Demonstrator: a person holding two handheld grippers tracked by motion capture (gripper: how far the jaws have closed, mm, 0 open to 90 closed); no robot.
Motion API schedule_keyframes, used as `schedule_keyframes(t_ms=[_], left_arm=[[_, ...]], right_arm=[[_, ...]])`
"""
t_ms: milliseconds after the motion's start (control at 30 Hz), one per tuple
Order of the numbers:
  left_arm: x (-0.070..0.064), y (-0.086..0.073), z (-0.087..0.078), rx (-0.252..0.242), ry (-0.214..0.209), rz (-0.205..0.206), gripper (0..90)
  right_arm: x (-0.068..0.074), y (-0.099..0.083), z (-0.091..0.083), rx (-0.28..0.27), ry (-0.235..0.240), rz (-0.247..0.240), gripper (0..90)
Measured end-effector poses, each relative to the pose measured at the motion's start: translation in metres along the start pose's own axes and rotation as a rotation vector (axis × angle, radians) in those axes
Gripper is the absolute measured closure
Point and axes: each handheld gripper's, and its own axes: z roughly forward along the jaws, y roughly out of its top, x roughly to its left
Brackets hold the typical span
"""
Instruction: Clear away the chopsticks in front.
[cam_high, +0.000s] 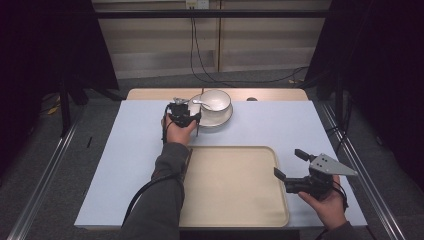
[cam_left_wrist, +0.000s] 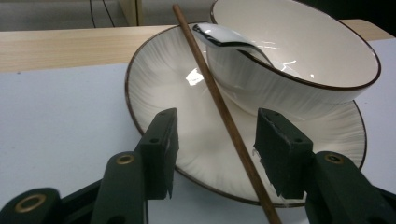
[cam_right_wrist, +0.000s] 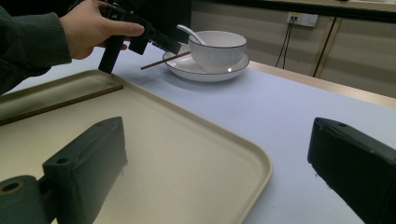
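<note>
While its two black jaws stand spread apart, the left gripper (cam_left_wrist: 215, 149) holds nothing; a brown chopstick (cam_left_wrist: 224, 112) runs between the jaws without clearly touching either. That chopstick leans across a white plate (cam_left_wrist: 159, 84) with a dark rim, its lower end reaching past the plate's near edge. On the plate sits a white bowl (cam_left_wrist: 299, 60), and a white spoon (cam_left_wrist: 229, 37) rests in the bowl, its handle over the rim. Plate and bowl sit at the far side of a pale blue table (cam_high: 280, 125). Nearer the person, the right gripper (cam_high: 289, 164) also gapes wide and empty, hovering at the right edge of a beige tray (cam_high: 235, 185). A second chopstick (cam_right_wrist: 60, 104) lies in the tray along its left side.
</note>
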Motion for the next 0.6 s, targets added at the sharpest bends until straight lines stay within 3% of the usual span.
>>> schedule_keyframes(t_ms=[200, 400, 433, 600], left_arm=[[-0.003, 0.002, 0.008, 0.047, -0.008, 0.011, 68.4], [-0.007, 0.003, 0.014, 0.092, 0.0, -0.007, 76.0], [-0.009, 0.004, 0.014, 0.107, 0.037, -0.007, 78.7], [-0.012, 0.008, 0.014, 0.13, 0.083, -0.031, 84.8]], right_arm=[[0.0, 0.0, 0.0, 0.001, -0.001, -0.001, 4.3], [0.0, 0.0, 0.0, 0.0, -0.001, 0.0, 4.2], [-0.001, 0.0, 0.0, -0.001, -0.002, -0.006, 4.2], [-0.001, 0.0, 0.0, -0.003, -0.005, -0.005, 4.2]])
